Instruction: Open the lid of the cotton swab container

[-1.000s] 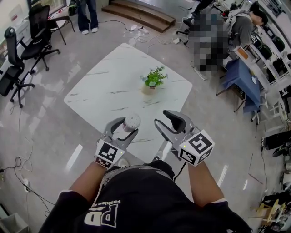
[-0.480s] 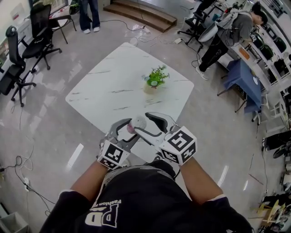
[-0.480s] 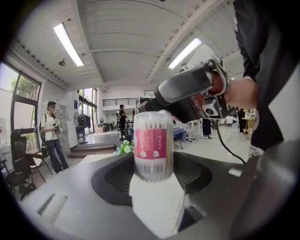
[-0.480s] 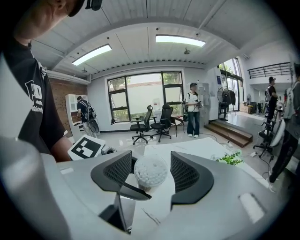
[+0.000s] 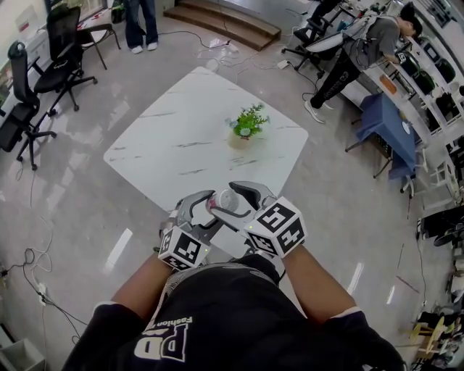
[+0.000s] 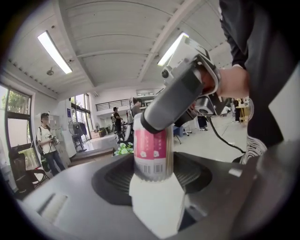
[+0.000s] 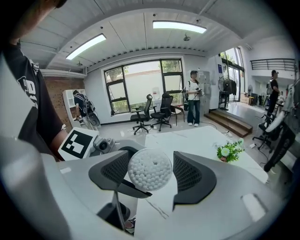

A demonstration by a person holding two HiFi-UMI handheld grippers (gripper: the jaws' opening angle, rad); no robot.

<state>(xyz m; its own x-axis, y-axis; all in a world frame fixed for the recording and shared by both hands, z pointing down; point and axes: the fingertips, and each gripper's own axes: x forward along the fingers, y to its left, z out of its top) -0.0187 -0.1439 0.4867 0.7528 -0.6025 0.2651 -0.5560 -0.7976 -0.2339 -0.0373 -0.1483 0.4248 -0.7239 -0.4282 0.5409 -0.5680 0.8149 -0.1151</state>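
Note:
The cotton swab container [image 5: 224, 197], a small cylinder with a pink label [image 6: 151, 149], is held in the air over the near table edge, my left gripper [image 5: 202, 214] shut on its body. My right gripper [image 5: 234, 202] has come over its top end. Its jaws have just been opening and stand wide either side of the round lid, through which the white swab heads [image 7: 150, 168] show. In the right gripper view a gap shows between the right pad [image 7: 188, 172] and the lid. In the left gripper view a grey jaw of the right gripper [image 6: 174, 101] crosses the container's top.
A white marble table [image 5: 181, 145] carries a small potted plant [image 5: 246, 124] near its far side. Black office chairs [image 5: 43, 69] stand at the left, steps [image 5: 225, 22] at the back, and a blue-covered stand [image 5: 388, 123] at the right. A person [image 5: 138, 25] stands beyond the table.
My right gripper has swung left from beside the container and now brackets its top, jaws wider than before. The left gripper has kept its hold almost in place, rolling slightly.

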